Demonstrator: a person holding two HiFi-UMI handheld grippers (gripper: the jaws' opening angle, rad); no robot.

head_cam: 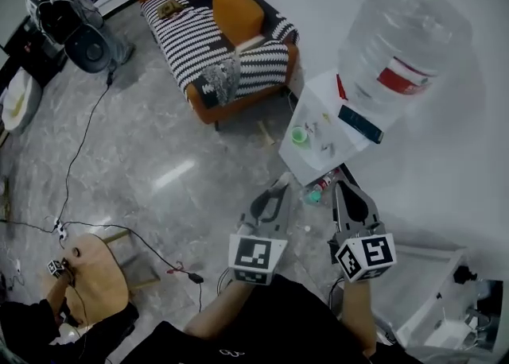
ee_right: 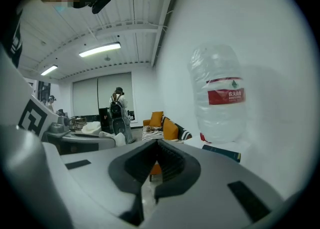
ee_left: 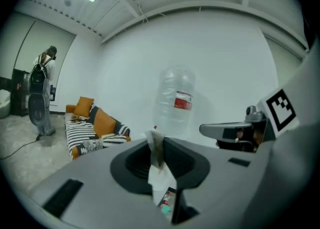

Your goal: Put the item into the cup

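Observation:
A small green cup (head_cam: 299,136) stands on the low white table (head_cam: 350,148) ahead of both grippers. My left gripper (head_cam: 274,189) hangs over the floor short of the table's near corner. In the left gripper view it (ee_left: 157,145) is shut on a thin white paper packet (ee_left: 160,173) that stands upright between the jaws. My right gripper (head_cam: 343,187) is level with it on the right. Its jaws (ee_right: 157,145) meet at the tips with nothing between them. From the two gripper views the cup is hidden.
A large clear water bottle (head_cam: 402,44) and a dark flat book (head_cam: 359,124) share the table. A small bottle (head_cam: 318,190) lies on the floor by the table. A striped sofa (head_cam: 215,36) stands behind, cables and a wooden stool (head_cam: 99,275) to the left.

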